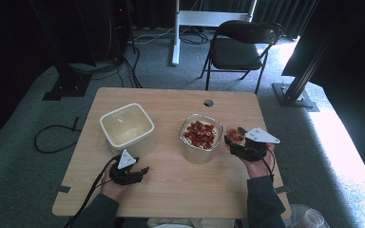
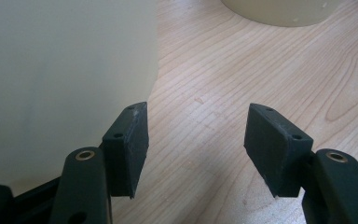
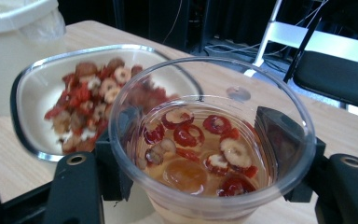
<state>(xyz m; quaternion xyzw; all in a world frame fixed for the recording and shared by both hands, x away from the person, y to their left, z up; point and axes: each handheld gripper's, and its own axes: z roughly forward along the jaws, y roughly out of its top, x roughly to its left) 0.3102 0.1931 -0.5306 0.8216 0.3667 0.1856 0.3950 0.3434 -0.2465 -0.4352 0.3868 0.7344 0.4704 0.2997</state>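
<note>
Clear plastic cup [image 3: 212, 154], part-filled with red dried-fruit slices, sits clamped between the right gripper [image 1: 241, 141]'s jaws, just right of the fruit-filled bowl [image 1: 199, 142]. Tilting it could spill slices onto the table [image 1: 180, 185]; too tight a squeeze might buckle its thin wall. One cup, one bowl, one empty cream tub [image 1: 126, 128]. Left gripper [image 2: 196, 149]'s jaws gape, holding nothing.

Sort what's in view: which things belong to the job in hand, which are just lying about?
In the job: clear cup of red slices, clamped in the right gripper; slice-filled container.

Lying about: empty cream container, left gripper open beside it, folding chair.
</note>
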